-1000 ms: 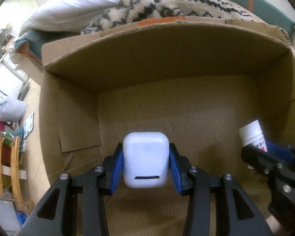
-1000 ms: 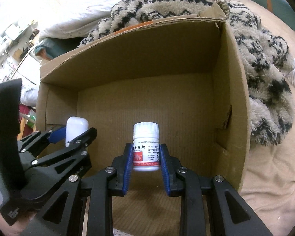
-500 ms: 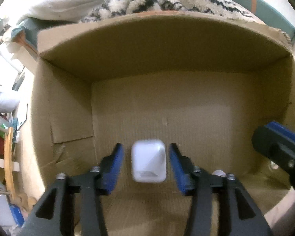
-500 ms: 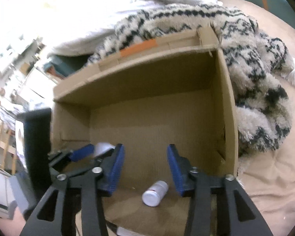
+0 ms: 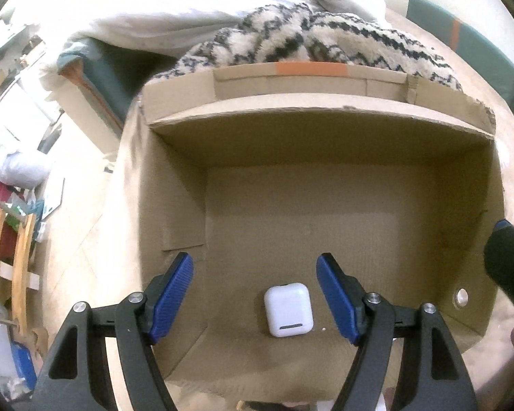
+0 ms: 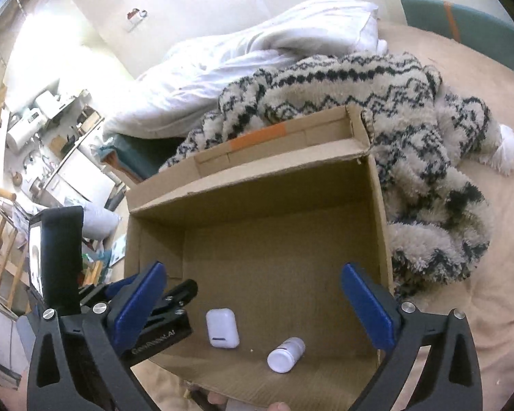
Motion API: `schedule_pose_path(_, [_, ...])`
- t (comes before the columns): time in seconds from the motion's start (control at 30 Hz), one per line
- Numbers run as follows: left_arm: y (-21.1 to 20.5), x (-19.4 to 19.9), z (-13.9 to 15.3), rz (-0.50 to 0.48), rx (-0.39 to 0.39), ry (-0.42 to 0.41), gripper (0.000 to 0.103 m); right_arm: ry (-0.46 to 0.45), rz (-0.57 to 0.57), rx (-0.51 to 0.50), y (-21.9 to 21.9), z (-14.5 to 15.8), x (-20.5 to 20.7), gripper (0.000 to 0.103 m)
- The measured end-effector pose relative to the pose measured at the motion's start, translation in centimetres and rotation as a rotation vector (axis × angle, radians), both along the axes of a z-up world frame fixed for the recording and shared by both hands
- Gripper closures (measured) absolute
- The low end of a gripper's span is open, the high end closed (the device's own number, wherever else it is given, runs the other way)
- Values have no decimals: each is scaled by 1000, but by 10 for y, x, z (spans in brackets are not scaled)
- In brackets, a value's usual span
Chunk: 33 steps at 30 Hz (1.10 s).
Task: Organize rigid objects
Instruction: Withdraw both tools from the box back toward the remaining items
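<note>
White earbud case & pill bottle lie in cardboard box, L gripper & R gripper fingers wide, empty.

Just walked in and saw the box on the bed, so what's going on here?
A person with a handheld gripper in each hand is sorting small items into a cardboard box. Right now neither holds anything: the left gripper and right gripper are both open above the box. A white earbud case and a white pill bottle, lying on its side, rest apart on the box floor near its front edge.
</note>
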<state>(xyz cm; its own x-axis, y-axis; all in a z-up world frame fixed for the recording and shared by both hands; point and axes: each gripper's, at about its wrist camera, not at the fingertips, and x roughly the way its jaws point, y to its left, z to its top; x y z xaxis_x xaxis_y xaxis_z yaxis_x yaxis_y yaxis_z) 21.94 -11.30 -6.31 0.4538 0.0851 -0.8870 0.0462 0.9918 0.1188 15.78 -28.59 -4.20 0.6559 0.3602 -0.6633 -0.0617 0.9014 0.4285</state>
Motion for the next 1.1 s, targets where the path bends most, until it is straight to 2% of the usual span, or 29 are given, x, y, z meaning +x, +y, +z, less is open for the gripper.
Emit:
schedule_pose_path(0.7, [26, -54, 42, 27, -31, -74, 31, -31, -13, -20, -3, 18, -52, 0])
schedule_pose_path(1.1, [58, -99, 36, 48, -64, -67, 31, -4, -2, -47, -2, 14, -94, 0])
